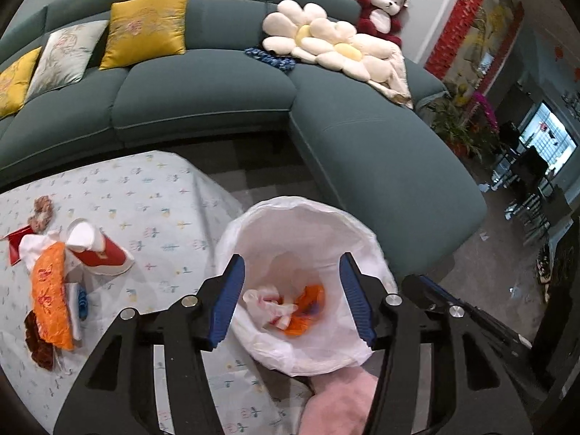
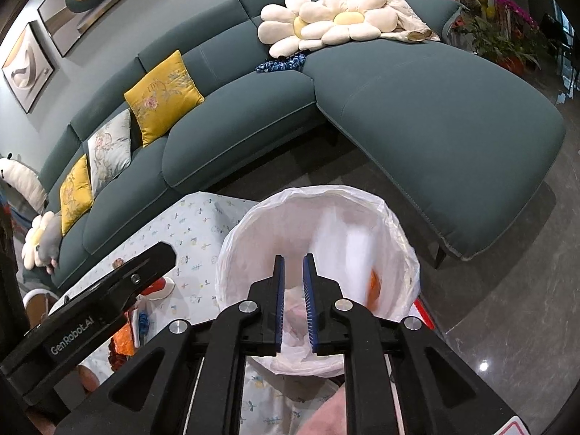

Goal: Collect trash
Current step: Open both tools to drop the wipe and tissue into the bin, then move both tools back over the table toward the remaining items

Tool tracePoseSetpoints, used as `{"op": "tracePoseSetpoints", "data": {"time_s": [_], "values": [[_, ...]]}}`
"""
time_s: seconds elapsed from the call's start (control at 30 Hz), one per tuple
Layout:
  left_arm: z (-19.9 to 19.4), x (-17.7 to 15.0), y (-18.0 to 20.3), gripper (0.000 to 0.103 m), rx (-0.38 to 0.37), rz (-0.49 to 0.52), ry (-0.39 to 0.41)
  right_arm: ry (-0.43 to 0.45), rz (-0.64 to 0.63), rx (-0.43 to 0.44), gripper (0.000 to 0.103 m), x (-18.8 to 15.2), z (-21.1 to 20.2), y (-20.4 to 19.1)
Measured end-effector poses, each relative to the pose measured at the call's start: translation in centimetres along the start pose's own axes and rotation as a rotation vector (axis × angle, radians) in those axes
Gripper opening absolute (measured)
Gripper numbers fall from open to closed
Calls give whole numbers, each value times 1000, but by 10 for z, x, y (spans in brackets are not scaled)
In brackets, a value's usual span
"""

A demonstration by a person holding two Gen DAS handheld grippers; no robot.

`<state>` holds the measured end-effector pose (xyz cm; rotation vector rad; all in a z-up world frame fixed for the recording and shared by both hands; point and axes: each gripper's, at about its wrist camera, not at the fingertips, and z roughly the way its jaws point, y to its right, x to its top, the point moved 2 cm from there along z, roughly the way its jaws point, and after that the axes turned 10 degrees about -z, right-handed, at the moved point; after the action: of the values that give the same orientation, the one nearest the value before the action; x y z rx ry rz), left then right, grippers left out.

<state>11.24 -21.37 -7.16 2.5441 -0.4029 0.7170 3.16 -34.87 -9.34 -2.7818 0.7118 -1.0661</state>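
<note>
Left tongs (image 1: 290, 301) released, jaws spread wide, nothing between the blue pads (image 1: 226, 301), hovering over the mouth of the white trash bag (image 1: 275, 348). Right tongs (image 2: 293, 301) nearly clenched, only a narrow gap between the jaws, nothing visibly gripped, also above the bag (image 2: 250, 253).

Bag hangs beside the table (image 1: 152, 195) edge, at 6 o'clock in both views, rim open. Inside it, left view: crumpled white wrapper (image 1: 264, 304) touching an orange scrap (image 1: 308, 301) at the bottom. Right view shows a white blur and an orange bit (image 2: 373, 286) against the bag's 3 o'clock wall; too smeared to tell what it is.

Pink cloth (image 1: 337, 398) at 6 o'clock under the bag, at the frame bottom.

Trash left on the floral tablecloth, 9 o'clock in the left view: orange wrapper (image 1: 49, 297), a red-and-white paper cup (image 1: 98, 250) tipped on its side just beside it, white paper (image 1: 34, 250), a red card (image 1: 16, 246), a small blue piece (image 1: 82, 301), dark red scrunchie-like thing (image 1: 36, 340) under the orange wrapper's near end, a tan one (image 1: 41, 214) at the far end.

Beyond the table, 12 o'clock: teal sectional sofa (image 1: 203, 98) with yellow cushions (image 1: 145, 29), flower pillows (image 1: 319, 40), red plush monkey (image 1: 382, 9).
</note>
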Motion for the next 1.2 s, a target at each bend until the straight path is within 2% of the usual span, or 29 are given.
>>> {"op": "tracePoseSetpoints", "data": {"time_s": [0.2, 0.4, 0.77, 1.2], "values": [[-11, 2, -19, 52, 20, -39, 19, -4, -17, 1, 25, -2, 1, -12], [-22, -1, -41, 52, 52, -72, 39, -7, -45, 9, 33, -6, -1, -32], [-45, -11, -101, 52, 113, -178, 64, -26, -117, 37, 41, -19, -2, -80], [-70, -20, -155, 52, 182, -254, 97, -40, -207, 62, 50, -30, -2, -134]]}}
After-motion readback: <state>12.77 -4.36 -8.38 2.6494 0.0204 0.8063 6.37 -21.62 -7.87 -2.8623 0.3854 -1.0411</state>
